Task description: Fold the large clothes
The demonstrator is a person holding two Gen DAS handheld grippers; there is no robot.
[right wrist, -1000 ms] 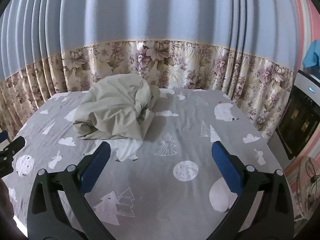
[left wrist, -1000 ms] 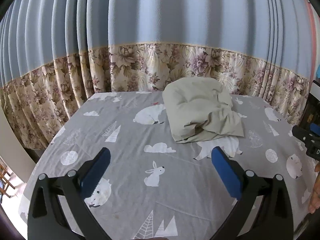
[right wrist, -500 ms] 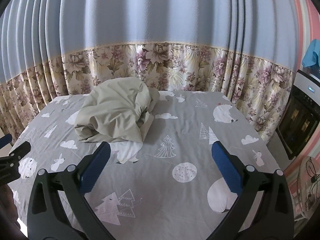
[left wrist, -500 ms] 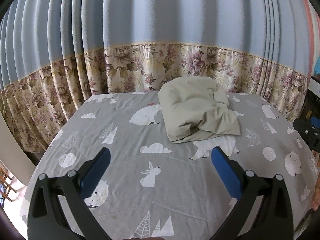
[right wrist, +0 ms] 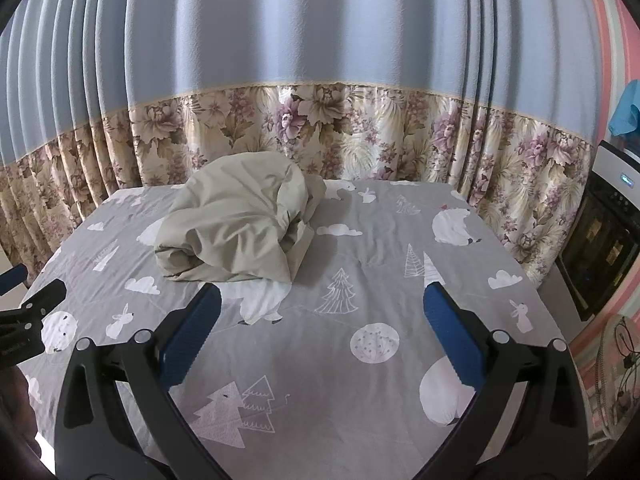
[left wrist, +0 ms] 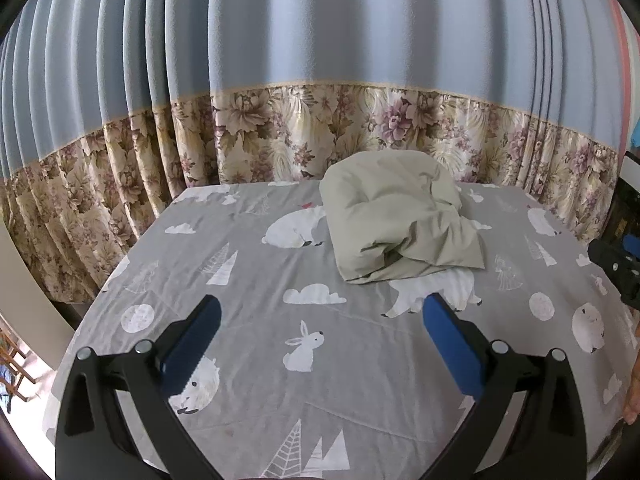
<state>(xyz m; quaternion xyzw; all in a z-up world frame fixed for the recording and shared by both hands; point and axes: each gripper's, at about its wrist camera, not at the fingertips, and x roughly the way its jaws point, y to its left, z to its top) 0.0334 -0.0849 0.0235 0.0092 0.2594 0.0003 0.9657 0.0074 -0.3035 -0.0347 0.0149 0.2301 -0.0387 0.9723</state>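
A: What's the surface, and the room around it?

B: A bed under a grey sheet (left wrist: 248,280) printed with white bears, rabbits, clouds and trees. Behind it hangs a curtain (left wrist: 320,60), blue above and floral below. In the right wrist view a dark appliance with a white top (right wrist: 600,232) stands at the right edge, with a blue cloth (right wrist: 626,114) hanging above it.

A: Any containers?

B: None that I can make out.

A: And the garment?

B: A beige garment (left wrist: 396,216) lies bunched in a loose heap on the far half of the bed, close to the curtain. From the left wrist it sits right of centre; from the right wrist, the same heap (right wrist: 240,220) sits left of centre. It's too crumpled to tell which end is which or to name a long axis.

A: The grippers?

B: The left gripper (left wrist: 320,336) is spread wide with nothing between its blue pads, hovering over the near sheet. The right gripper (right wrist: 320,332) is likewise wide apart and empty. Both are well short of the heap.
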